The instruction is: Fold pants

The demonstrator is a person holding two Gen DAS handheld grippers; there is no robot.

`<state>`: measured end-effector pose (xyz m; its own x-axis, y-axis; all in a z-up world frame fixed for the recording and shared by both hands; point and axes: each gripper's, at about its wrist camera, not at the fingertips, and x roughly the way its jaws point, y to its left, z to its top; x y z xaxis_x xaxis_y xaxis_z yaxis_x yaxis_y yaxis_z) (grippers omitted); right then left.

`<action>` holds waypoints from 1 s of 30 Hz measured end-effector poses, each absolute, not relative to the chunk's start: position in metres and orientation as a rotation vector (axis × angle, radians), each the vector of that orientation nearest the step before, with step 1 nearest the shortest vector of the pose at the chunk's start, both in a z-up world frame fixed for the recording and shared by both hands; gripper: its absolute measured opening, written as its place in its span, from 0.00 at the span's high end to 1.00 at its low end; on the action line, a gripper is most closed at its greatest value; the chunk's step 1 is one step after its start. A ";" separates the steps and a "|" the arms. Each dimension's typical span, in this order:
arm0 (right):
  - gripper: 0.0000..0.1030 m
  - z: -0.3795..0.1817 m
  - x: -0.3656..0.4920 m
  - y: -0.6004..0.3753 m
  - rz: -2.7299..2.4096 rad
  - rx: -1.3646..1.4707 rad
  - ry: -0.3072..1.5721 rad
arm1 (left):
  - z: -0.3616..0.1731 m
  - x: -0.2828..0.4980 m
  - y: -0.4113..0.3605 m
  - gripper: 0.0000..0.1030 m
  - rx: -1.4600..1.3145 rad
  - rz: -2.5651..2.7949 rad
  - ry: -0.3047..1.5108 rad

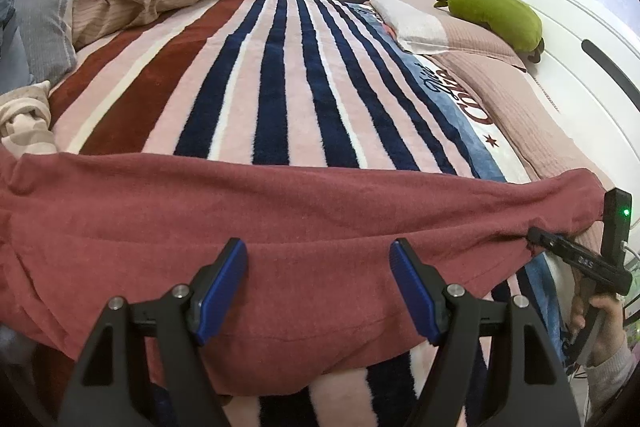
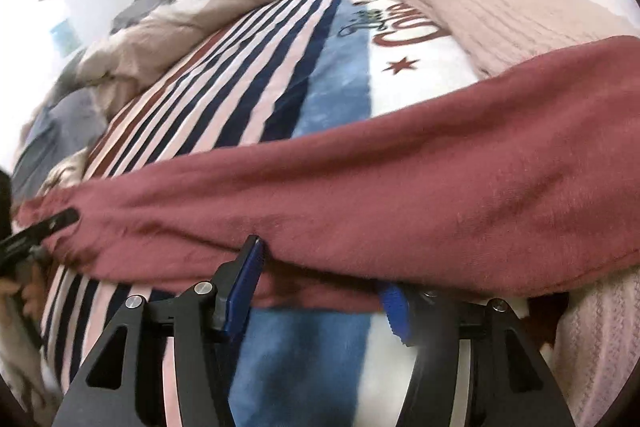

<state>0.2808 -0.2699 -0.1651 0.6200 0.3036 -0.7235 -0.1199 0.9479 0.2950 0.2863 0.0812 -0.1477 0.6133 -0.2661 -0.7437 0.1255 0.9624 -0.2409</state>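
Matt, fuzzy knit pants [image 1: 280,227] lie on a plush fleece blanket [image 1: 280,75]; fingers [image 1: 218,291] carry ribbed blue plastic pads.

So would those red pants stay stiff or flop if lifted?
Probably flop: the pants sag and wrinkle over the blanket. Likely light, since the cloth looks thin. The fuzzy knit probably won't slip from a gripper.

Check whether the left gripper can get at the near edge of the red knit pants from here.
Probably yes: the left gripper hangs open over the red knit pants, whose near edge lies bare on the striped blanket.
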 end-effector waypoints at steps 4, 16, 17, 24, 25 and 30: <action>0.58 -0.162 0.288 -0.256 0.259 0.200 0.825 | -0.147 0.286 0.081 0.32 -0.172 -0.231 0.881; 0.97 -0.143 0.261 -0.266 0.331 0.314 0.837 | -0.137 0.280 0.080 0.32 -0.173 -0.251 0.853; 0.97 -0.142 0.257 -0.269 0.337 0.345 0.852 | -0.136 0.280 0.080 0.32 -0.173 -0.254 0.850; 0.82 -0.153 0.241 -0.273 0.289 0.323 0.941 | -0.132 0.277 0.080 0.32 -0.175 -0.258 0.840; 0.76 -0.151 0.240 -0.277 0.286 0.316 0.940 | -0.131 0.277 0.081 0.32 -0.174 -0.257 0.836; 0.76 -0.112 0.221 -0.293 0.258 0.209 0.860 | -0.133 0.280 0.085 0.32 -0.178 -0.237 0.839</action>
<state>0.2206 -0.2925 -0.1119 0.6246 0.3065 -0.7183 -0.1388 0.9487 0.2841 0.2798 0.0852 -0.1330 0.6441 -0.2768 -0.7131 0.1370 0.9589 -0.2484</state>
